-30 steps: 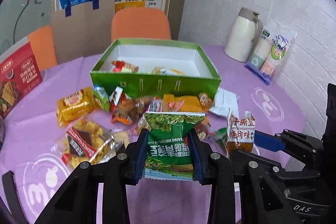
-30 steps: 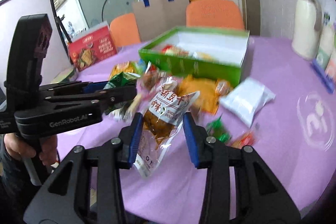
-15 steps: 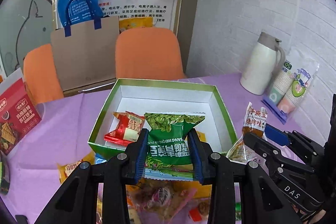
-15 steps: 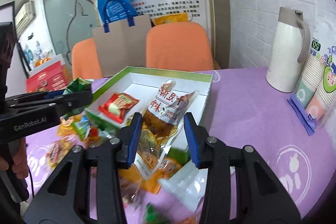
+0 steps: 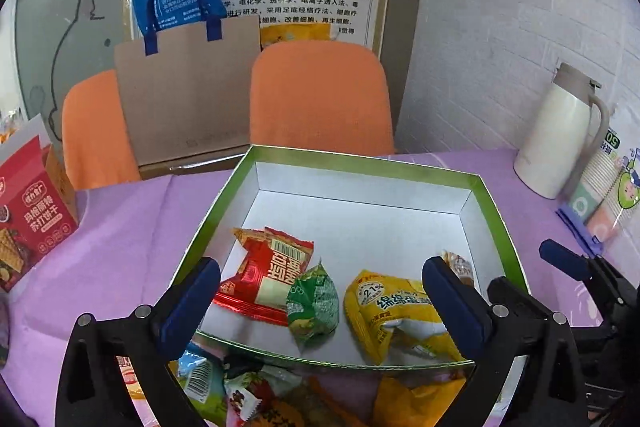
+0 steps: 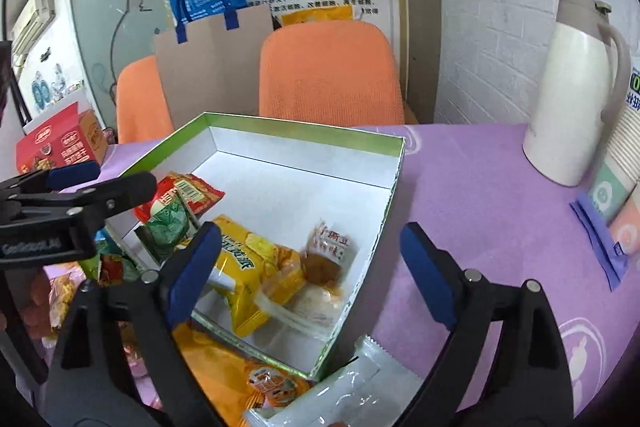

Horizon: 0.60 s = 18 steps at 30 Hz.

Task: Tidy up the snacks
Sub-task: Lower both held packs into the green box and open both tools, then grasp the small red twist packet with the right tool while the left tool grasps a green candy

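While both of my grippers hung wide apart and empty over the green-rimmed, white-lined cardboard box (image 5: pixel 496 227), I judged the drop-off step done and the next pick due. From the left, the left gripper (image 5: pixel 320 299) had its blue-padded jaws spread, holding nothing, above the red foil snack packet (image 5: pixel 266 275), the small green pea packet (image 5: pixel 314 303) lying against it, and the yellow egg-cake packet (image 5: pixel 394 311), all resting on the box floor near its front wall. Further right, the right gripper (image 6: pixel 310 263) was likewise released, over the clear pouch of brown dried tofu (image 6: pixel 326 263) lying just beside the yellow packet in the box's right front corner.

The next move, as I read it, called for both grippers to swing back toward me to the loose snacks on the purple tablecloth (image 5: pixel 128 227), and to close on one wrapper each without snagging the box wall.

My left camera alone showed the blue-and-white barcoded packet (image 5: pixel 198 377) and crumpled wrappers heaped just outside the front wall. My right camera alone showed the orange jelly packet (image 6: pixel 268 383) and the clear white-edged sachet (image 6: pixel 340 387) at the box's near corner, and gave the full view of the tofu pouch, which the left view mostly hid behind a jaw.
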### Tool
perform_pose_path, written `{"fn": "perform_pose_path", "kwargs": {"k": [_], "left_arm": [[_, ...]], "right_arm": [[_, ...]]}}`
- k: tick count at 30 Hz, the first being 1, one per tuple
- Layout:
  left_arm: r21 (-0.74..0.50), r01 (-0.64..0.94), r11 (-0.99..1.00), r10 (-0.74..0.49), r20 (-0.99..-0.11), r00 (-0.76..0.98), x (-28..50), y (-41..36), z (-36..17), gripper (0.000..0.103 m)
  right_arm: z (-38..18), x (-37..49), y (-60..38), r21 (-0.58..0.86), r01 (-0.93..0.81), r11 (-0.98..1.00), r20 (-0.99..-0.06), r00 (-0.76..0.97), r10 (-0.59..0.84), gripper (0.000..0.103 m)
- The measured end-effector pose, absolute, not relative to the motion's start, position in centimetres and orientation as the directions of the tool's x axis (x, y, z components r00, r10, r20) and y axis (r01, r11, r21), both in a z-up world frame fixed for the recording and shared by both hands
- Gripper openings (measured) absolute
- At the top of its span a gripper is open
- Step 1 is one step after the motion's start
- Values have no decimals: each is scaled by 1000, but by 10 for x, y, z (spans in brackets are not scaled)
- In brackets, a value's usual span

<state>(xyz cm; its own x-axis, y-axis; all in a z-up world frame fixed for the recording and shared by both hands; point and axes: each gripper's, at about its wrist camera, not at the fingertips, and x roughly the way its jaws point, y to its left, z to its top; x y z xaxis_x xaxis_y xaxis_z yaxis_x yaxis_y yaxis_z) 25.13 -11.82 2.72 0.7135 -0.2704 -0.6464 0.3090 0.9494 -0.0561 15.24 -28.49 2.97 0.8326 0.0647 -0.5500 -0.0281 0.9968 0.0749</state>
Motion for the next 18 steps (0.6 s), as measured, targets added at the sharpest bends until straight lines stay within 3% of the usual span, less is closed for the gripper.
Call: {"fn": "perform_pose_path", "kwargs": {"k": [3,9,15,18], "left_arm": [[-60,294,954,-258,-664,702,251,-115,26,103],[-62,279,958,-256,-620,742,224,-106,50,103],[-161,265,951,-307,-603,736,183,-89,74,103],[-138,303,943,-323,-593,737,156,-92,75,103]], "right_arm": [[33,146,-286,63,-20,998,-556,829,52,100],[60,108,-289,31,20,999,-488,873,-2,102],[91,48,-305,197,-46,979,-345,932,113,102],[100,20,-305,191,-110,975,-380,908,177,102]]}}
